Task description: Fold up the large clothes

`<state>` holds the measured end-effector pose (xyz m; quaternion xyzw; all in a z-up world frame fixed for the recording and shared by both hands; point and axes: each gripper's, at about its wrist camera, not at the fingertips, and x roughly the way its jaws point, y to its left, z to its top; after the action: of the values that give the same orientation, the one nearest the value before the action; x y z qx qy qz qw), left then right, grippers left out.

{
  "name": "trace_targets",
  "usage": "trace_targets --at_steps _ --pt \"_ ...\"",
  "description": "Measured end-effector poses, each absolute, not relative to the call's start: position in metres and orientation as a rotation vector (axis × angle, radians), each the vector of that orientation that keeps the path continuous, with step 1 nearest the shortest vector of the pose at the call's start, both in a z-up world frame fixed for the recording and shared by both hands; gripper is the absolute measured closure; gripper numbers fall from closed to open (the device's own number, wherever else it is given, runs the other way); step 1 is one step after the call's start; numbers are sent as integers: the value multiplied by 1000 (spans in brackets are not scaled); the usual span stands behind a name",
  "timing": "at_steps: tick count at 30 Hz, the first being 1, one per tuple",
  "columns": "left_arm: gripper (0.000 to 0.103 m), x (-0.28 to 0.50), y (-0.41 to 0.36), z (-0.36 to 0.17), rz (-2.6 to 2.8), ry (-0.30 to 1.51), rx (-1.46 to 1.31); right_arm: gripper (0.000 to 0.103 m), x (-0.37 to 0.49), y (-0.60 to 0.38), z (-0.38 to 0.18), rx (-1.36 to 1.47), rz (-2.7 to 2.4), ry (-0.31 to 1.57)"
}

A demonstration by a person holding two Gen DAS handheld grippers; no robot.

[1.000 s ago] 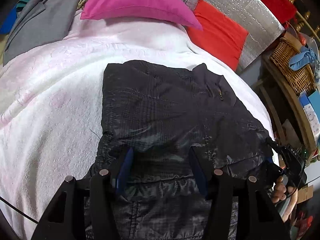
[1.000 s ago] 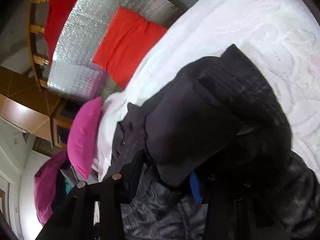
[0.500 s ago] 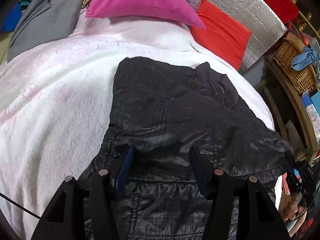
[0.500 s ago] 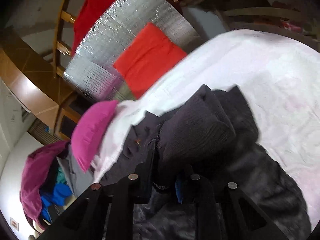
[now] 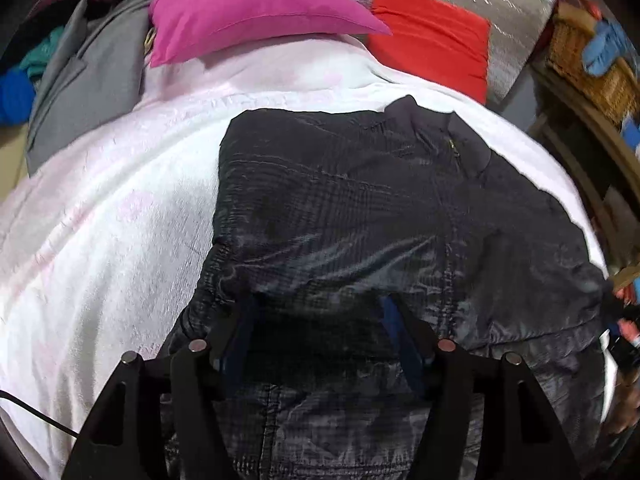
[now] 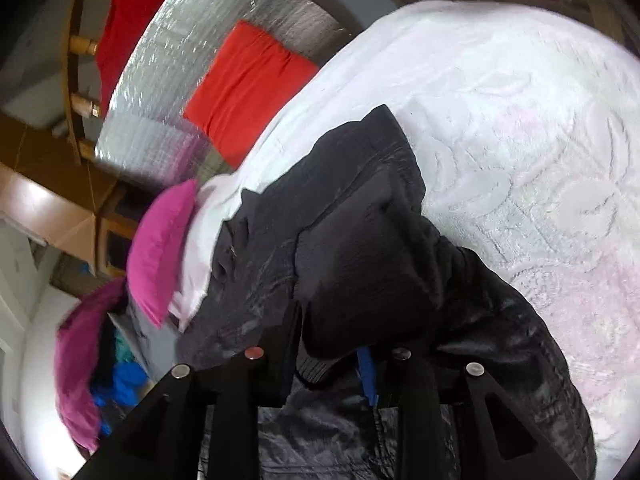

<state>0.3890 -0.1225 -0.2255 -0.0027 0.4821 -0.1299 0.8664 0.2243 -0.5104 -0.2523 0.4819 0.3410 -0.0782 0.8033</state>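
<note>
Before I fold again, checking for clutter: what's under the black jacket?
The black jacket lies on the white blanket. Whatever is beneath its middle is covered and cannot be seen.

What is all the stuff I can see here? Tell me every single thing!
Shiny black quilted jacket: one, black, spread on the bed, one part bunched up.
White fluffy blanket: one, white with faint pink, covering the bed.
Pink pillow: one, bright pink, at the bed's far end.
Red cushion: one, red, leaning on the silver panel.
Silver foil panel: one, silver, behind the bed.
Grey garment: one, grey, beside the pink pillow.
Woven basket: one, tan, on a shelf, blue cloth inside.
Left tongs: one pair, black, opening, over the jacket.
Right tongs: one pair, black, opening, bunched jacket fabric between them.
</note>
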Motion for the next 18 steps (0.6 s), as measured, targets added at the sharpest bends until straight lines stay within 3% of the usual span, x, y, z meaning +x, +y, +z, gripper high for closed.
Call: trace_targets --at_steps 6,11,18 --pt "37 388 -130 -226 -241 985 64 82 232 -508 -248 973 -179 723" --pt "37 385 -130 -223 -215 960 99 82 233 -494 -220 821 -183 681" --pt "37 381 -127 -223 -207 950 123 79 242 -498 -239 793 -251 824"
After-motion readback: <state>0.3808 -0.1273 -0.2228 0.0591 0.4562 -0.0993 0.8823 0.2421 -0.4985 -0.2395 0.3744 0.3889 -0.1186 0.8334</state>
